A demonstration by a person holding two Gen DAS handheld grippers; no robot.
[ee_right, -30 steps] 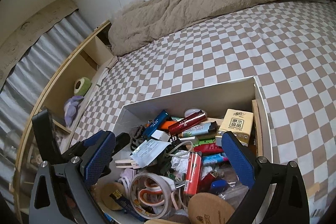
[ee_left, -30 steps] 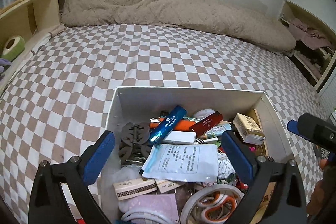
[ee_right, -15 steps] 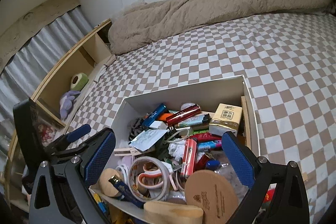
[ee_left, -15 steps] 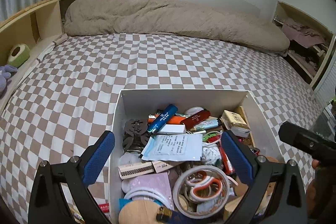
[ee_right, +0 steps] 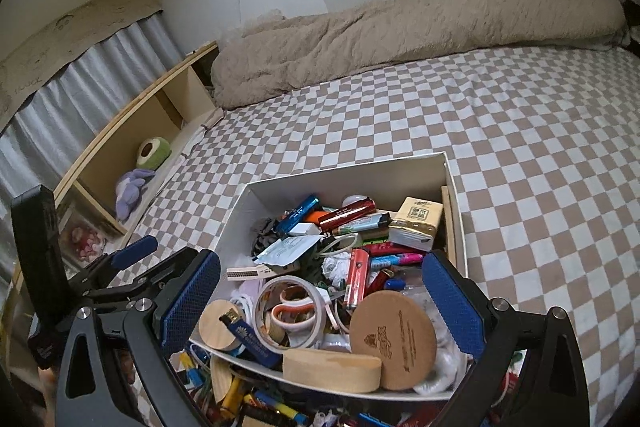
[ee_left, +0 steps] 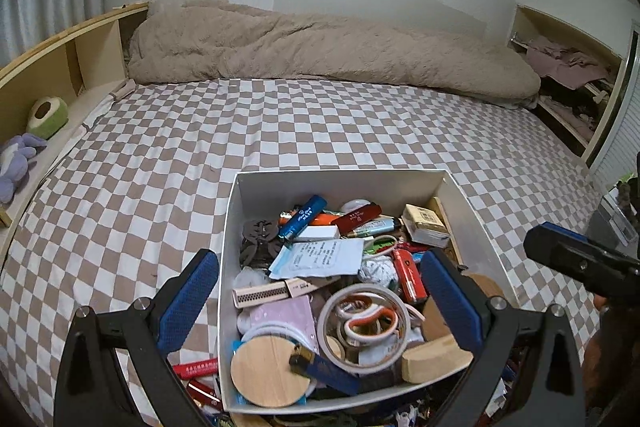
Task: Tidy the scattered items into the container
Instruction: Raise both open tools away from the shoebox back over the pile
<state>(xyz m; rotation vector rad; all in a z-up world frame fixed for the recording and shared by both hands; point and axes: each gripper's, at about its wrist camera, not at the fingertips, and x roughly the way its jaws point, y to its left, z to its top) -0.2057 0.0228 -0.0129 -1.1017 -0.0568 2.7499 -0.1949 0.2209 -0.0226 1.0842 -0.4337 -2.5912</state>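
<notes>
I see the white box (ee_left: 256, 195) crammed full at the bed's (ee_left: 160, 187) near edge; my left claw (ee_left: 320, 301) and right claw (ee_right: 320, 303) both gape wide, empty, above it.

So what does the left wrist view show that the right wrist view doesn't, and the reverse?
Only the left wrist view shows the shelf of clothes along the far side of the bed.

Only the right wrist view shows the large round cork coaster inside the box and the yellow lighter lying outside it.

Both show the full white box, the tape roll around the orange-handled scissors, the beige duvet, and both grippers open and empty.
</notes>
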